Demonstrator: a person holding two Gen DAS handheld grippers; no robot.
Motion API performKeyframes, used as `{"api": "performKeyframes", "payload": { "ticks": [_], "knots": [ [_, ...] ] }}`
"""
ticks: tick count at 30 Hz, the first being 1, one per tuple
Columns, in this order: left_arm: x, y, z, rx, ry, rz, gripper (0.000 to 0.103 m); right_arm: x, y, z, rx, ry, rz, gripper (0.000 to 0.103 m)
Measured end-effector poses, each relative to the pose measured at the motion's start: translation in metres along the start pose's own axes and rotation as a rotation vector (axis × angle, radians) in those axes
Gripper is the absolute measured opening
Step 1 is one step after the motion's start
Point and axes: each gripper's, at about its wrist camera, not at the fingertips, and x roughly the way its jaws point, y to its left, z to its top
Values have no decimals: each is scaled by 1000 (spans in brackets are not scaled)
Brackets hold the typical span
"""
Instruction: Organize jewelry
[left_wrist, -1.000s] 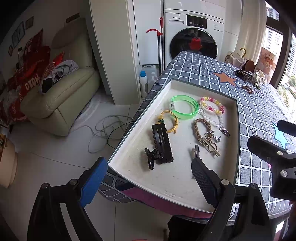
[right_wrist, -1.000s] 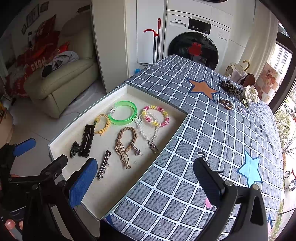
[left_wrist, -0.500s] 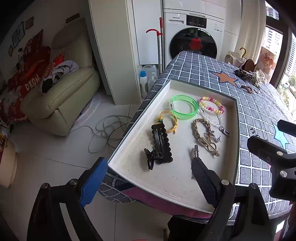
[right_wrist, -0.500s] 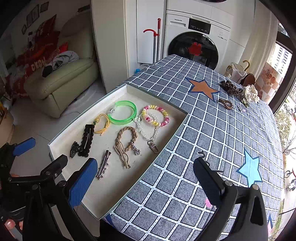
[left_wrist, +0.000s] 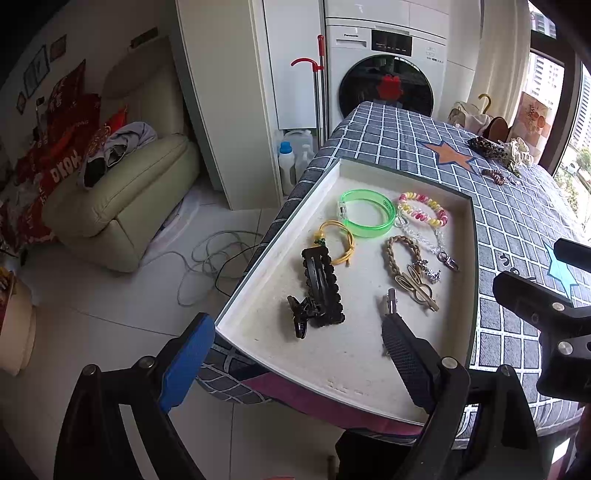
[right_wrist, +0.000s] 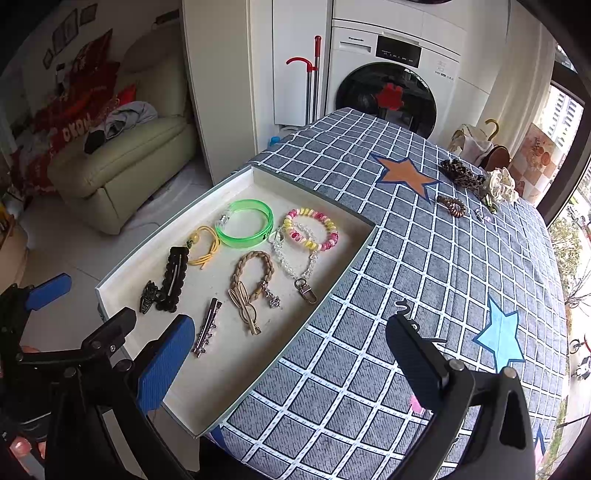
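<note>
one tray with five bracelets, four hair clips; both grippers wide open, empty

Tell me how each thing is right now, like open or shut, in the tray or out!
left gripper: open, empty.
right gripper: open, empty.
tray: lidless, on the table.
green bangle: flat in the tray.
black hair clip: in the tray, shut.
silver clip: in the tray.
leopard scrunchie: out on the tablecloth.
washing machine door: shut.
</note>
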Motion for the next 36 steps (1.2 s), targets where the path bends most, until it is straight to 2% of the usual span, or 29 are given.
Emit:
{"api": "performKeyframes", "payload": {
  "ticks": [36],
  "knots": [
    [7, 2, 0, -19, 12, -20, 97, 2, 2, -6, 4, 7, 3, 103]
  ]
}}
